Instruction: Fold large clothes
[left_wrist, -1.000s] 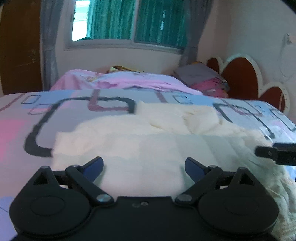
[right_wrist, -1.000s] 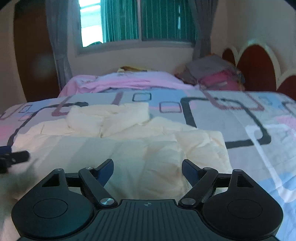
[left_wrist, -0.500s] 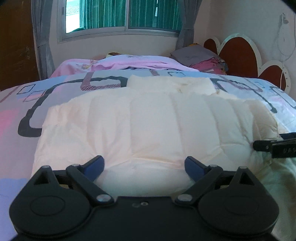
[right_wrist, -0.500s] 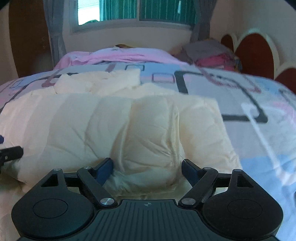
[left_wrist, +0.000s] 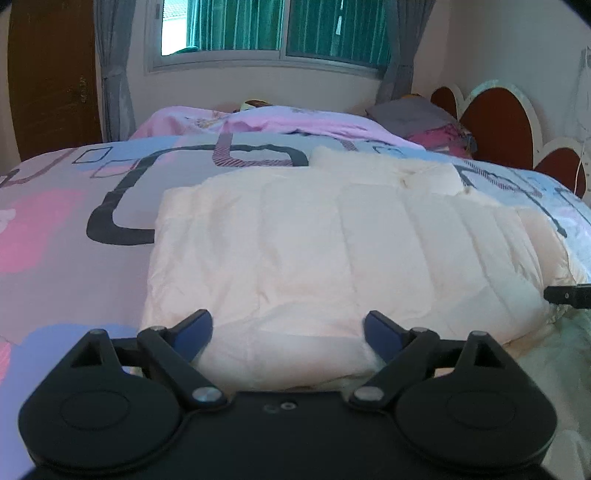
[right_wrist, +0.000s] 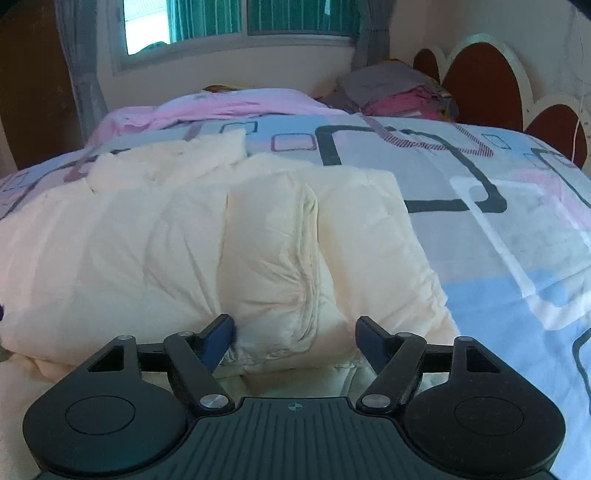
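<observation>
A cream puffy quilted jacket (left_wrist: 332, 251) lies folded over on the patterned bedspread (left_wrist: 74, 206); it also shows in the right wrist view (right_wrist: 229, 243). My left gripper (left_wrist: 288, 332) is open, its blue-tipped fingers either side of the near folded edge, touching the fabric. My right gripper (right_wrist: 295, 332) is open around a bulging fold of the jacket's near edge. The tip of the right gripper (left_wrist: 569, 295) shows at the right edge of the left wrist view.
A pink blanket (left_wrist: 288, 122) lies bunched at the far side of the bed. A stack of grey and pink folded clothes (right_wrist: 399, 92) sits by the scalloped headboard (right_wrist: 487, 77). A window with green curtains (left_wrist: 280, 29) is beyond. Bare bedspread (right_wrist: 498, 221) lies right of the jacket.
The jacket's near part has been folded up and over onto itself. Both grippers have lowered to the near folded edge, and both stay open.
</observation>
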